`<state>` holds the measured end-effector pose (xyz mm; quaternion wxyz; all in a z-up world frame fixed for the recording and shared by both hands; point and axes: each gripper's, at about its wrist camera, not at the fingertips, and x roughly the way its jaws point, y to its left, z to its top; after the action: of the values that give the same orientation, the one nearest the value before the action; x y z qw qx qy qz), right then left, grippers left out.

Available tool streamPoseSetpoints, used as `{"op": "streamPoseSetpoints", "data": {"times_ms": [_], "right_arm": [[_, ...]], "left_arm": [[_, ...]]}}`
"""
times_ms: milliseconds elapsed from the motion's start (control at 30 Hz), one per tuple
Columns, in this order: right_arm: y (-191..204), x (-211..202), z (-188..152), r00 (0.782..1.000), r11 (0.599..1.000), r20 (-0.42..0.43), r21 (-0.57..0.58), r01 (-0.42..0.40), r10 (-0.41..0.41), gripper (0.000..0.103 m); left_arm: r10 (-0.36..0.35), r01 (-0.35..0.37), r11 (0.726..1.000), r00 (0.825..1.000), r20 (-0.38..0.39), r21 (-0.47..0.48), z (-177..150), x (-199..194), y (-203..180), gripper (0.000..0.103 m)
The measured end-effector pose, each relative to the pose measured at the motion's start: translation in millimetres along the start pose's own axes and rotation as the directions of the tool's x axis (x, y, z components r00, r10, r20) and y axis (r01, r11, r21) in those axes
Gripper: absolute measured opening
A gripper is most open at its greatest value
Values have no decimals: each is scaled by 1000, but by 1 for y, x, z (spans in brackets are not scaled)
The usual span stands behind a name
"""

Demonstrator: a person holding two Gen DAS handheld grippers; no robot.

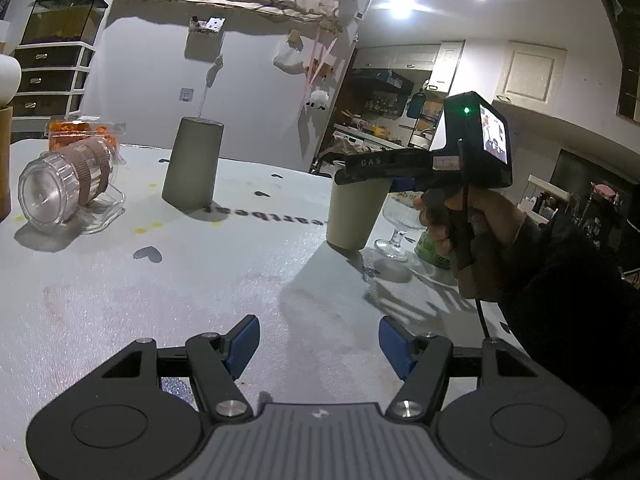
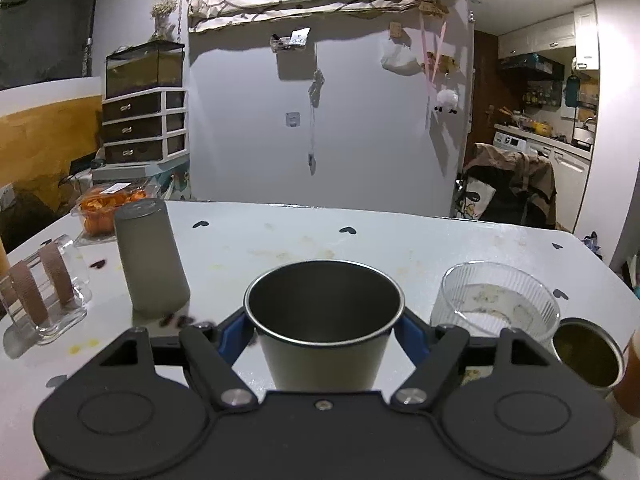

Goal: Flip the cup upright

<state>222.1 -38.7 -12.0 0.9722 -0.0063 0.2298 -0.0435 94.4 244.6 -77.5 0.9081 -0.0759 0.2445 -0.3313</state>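
A beige metal cup (image 2: 322,344) stands upright, mouth up, between the blue pads of my right gripper (image 2: 324,330), which is shut on it near the rim. In the left wrist view the same cup (image 1: 354,216) rests with its base on the table, under the right gripper (image 1: 362,168). A second grey cup (image 1: 192,166) stands upside down at the table's middle; it also shows in the right wrist view (image 2: 150,258). My left gripper (image 1: 318,344) is open and empty, low over the near table.
A clear glass mug (image 1: 66,188) with brown bands lies on its side at the left. A box of oranges (image 1: 84,134) sits behind it. A ribbed glass bowl (image 2: 498,304) and a small tin (image 2: 588,354) stand right of the held cup. The table (image 1: 200,300) is white.
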Motion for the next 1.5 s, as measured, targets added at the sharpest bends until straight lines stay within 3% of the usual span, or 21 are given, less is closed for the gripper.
{"op": "streamPoseSetpoints", "data": {"times_ms": [300, 433, 667, 1000, 1300, 1500], "right_arm": [[-7, -8, -5, 1000, 999, -24, 46, -16, 17, 80], [-9, -27, -4, 999, 999, 30, 36, -21, 19, 90], [-15, -78, -11, 990, 999, 131, 24, -48, 44, 93], [-27, -150, -52, 970, 998, 236, 25, -60, 52, 98], [-38, -182, -81, 956, 998, 293, 59, -20, 2, 102], [-39, -188, -96, 957, 997, 290, 74, 1, -23, 103]], "left_arm": [[19, -19, 1000, 1000, -6, 16, 3, 4, -1, 67], [34, -34, 999, 999, -1, 33, 8, 6, -4, 68], [59, -61, 996, 997, 43, 57, 22, 8, -10, 72], [111, -121, 989, 986, 126, 82, 40, 10, -28, 74], [182, -203, 973, 967, 179, 108, 42, 7, -40, 88], [207, -233, 966, 955, 211, 107, 41, 2, -43, 103]]}}
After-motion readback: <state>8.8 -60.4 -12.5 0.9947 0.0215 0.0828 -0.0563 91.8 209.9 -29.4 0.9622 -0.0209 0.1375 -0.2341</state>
